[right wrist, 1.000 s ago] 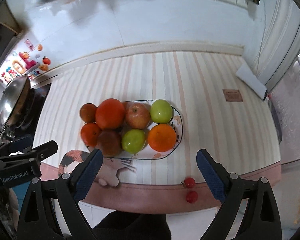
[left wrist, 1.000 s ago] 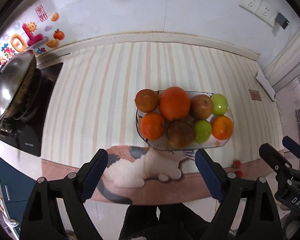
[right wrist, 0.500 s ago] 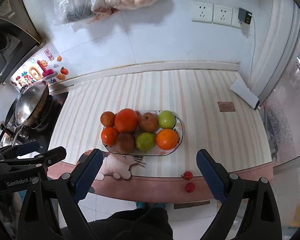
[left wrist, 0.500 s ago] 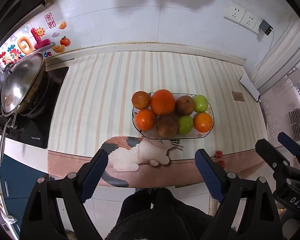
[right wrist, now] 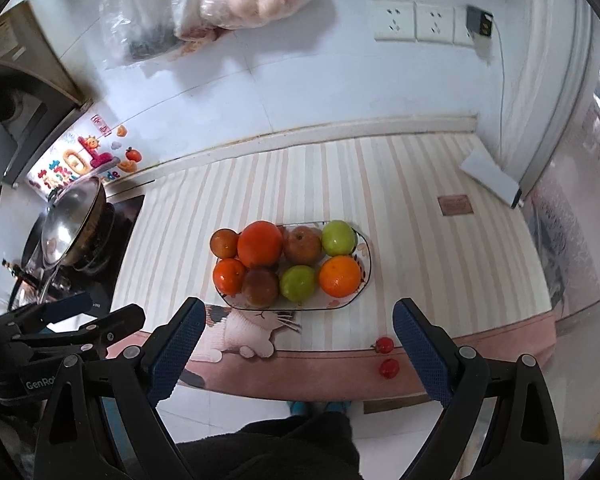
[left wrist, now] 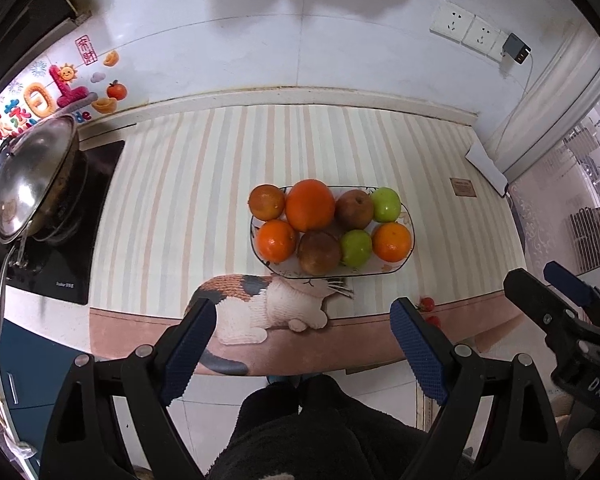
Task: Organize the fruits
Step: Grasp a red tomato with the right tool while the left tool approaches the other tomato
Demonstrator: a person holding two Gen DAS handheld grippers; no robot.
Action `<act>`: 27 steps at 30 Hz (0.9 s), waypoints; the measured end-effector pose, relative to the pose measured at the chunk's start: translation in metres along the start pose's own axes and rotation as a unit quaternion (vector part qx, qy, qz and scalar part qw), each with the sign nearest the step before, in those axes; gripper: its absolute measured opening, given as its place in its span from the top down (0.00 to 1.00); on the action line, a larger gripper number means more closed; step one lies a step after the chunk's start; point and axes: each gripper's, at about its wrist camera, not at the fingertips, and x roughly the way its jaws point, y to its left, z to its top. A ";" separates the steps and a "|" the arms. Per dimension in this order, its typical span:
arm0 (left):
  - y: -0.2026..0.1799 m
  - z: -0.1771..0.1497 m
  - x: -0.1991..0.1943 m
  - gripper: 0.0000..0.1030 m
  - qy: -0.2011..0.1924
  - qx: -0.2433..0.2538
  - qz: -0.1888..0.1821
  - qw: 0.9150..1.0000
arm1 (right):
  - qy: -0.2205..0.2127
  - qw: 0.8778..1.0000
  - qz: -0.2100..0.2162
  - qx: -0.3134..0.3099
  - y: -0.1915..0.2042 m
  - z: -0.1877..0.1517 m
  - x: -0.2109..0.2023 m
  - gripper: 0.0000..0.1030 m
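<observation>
An oval glass fruit plate (left wrist: pixel 406 266) (right wrist: pixel 366 254) sits on the striped counter mat, full of oranges (left wrist: pixel 310 205) (right wrist: pixel 339 275), green apples (left wrist: pixel 385 204) (right wrist: pixel 339 237) and brownish fruits (left wrist: pixel 319 253). Two small red cherry tomatoes (right wrist: pixel 384 345) (left wrist: pixel 427 303) lie near the mat's front edge, right of the plate. My left gripper (left wrist: pixel 302 322) is open and empty, held high over the counter's front edge. My right gripper (right wrist: pixel 296 322) is likewise open and empty, well back from the plate. Each gripper shows at the other view's side.
A steel wok (left wrist: pixel 32 184) (right wrist: pixel 70 222) sits on a black cooktop at the left. A white box (right wrist: pixel 490 178) lies at the right back corner. Wall sockets (right wrist: pixel 414 22) and hanging bags (right wrist: pixel 236 0) are on the tiled wall. A person's dark clothing fills the bottom.
Both grippers rose and pulled back from the counter, so the plate looks smaller and the wall bags came into view. Their jaws stayed open. The fruits did not move.
</observation>
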 end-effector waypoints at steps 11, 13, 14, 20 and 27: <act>-0.044 -0.003 0.101 0.14 0.059 0.077 0.045 0.994 | 0.076 0.991 -0.061 0.090 -0.100 -0.045 0.096 0.35; -0.054 -0.007 0.121 0.14 0.076 0.098 0.049 0.991 | 0.099 0.987 -0.062 0.109 -0.117 -0.063 0.122 0.38; -0.059 -0.009 0.130 0.14 0.082 0.108 0.054 0.989 | 0.107 0.985 -0.061 0.117 -0.123 -0.070 0.132 0.41; -0.084 -0.021 0.174 0.14 0.119 0.159 0.059 0.978 | 0.137 0.977 -0.055 0.155 -0.145 -0.108 0.184 0.48; -0.102 -0.027 0.195 0.19 0.139 0.186 0.042 0.972 | 0.141 0.977 -0.052 0.152 -0.142 -0.128 0.212 0.68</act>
